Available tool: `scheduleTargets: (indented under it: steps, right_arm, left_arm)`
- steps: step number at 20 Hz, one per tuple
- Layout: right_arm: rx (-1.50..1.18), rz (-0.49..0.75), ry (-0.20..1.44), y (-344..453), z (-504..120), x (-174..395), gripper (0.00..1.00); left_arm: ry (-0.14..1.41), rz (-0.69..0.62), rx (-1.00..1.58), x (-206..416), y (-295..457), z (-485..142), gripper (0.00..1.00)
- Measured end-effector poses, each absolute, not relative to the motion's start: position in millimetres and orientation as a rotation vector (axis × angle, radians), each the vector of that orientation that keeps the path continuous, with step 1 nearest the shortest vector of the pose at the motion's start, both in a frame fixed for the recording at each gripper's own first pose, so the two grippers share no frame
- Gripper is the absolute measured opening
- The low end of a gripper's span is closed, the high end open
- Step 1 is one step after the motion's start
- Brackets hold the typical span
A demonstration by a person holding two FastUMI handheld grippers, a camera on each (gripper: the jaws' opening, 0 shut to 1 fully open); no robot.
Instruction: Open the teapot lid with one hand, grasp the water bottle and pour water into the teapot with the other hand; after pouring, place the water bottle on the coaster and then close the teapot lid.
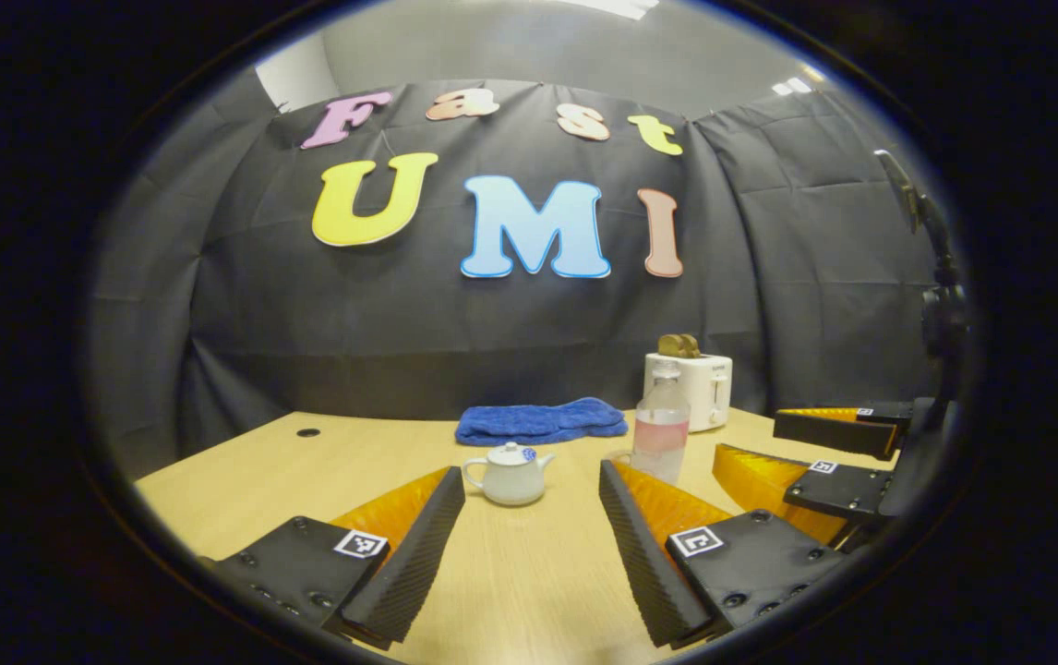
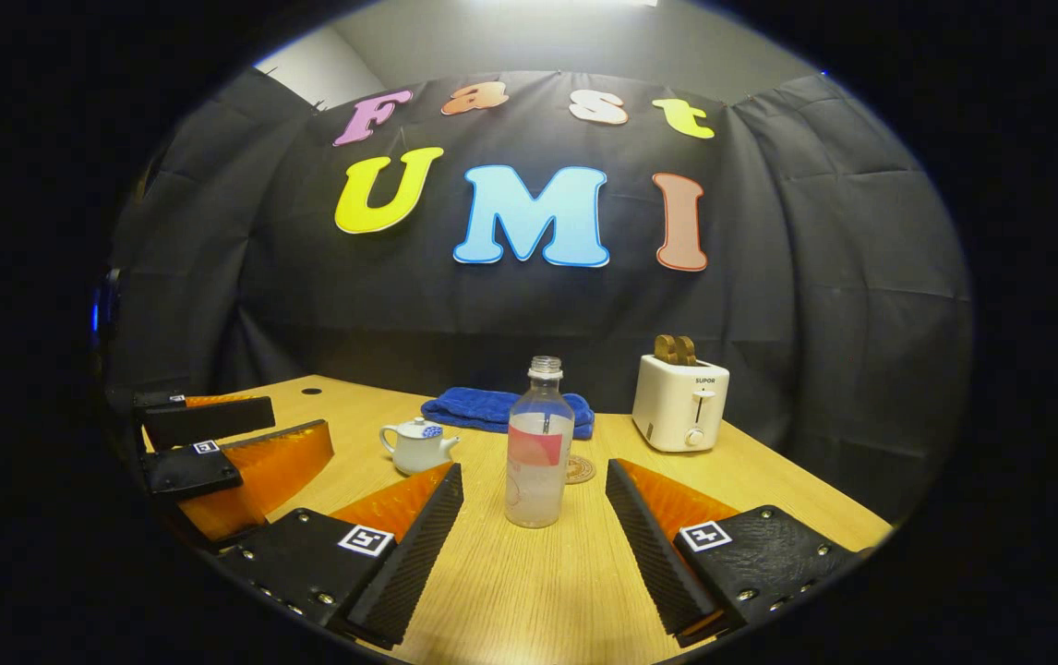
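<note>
Nothing of the task looked begun: the left gripper (image 1: pixel 529 545) hung wide and empty short of the teapot (image 1: pixel 510 474), whose lid (image 1: pixel 511 453) sat on, and the right gripper (image 2: pixel 534 545) was as wide and empty, with the uncapped bottle (image 2: pixel 538 443) upright on the table (image 2: pixel 529 591) between its fingers, untouched, so lifting, pouring, setting down and closing all remained. From left to right behind stood the pot, a blue towel (image 2: pixel 492 408), the coaster (image 2: pixel 579 469) just past the bottle, and a toaster (image 2: pixel 681 402) well clear; nothing blocked either reach, I judged
</note>
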State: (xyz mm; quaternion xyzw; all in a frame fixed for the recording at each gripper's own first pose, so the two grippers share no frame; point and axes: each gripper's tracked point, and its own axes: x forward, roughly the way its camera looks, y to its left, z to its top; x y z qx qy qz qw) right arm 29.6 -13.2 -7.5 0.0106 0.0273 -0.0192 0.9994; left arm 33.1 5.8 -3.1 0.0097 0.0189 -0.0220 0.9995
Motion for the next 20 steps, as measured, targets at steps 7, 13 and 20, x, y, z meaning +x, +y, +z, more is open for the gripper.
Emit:
scheduleTargets:
  steps: [7,13,20]
  right_arm:
    - [0.020,-0.035,0.079,-14,-5,68,0.97]
    - [0.068,-0.024,0.116,-17,-10,105,0.97]
    - [0.084,-0.017,0.186,-15,-36,141,0.97]
  left_arm:
    - [0.031,-0.085,0.034,81,9,7,0.95]
    - [0.065,-0.144,0.015,129,4,-8,0.95]
    - [0.118,-0.160,-0.013,191,13,-28,0.95]
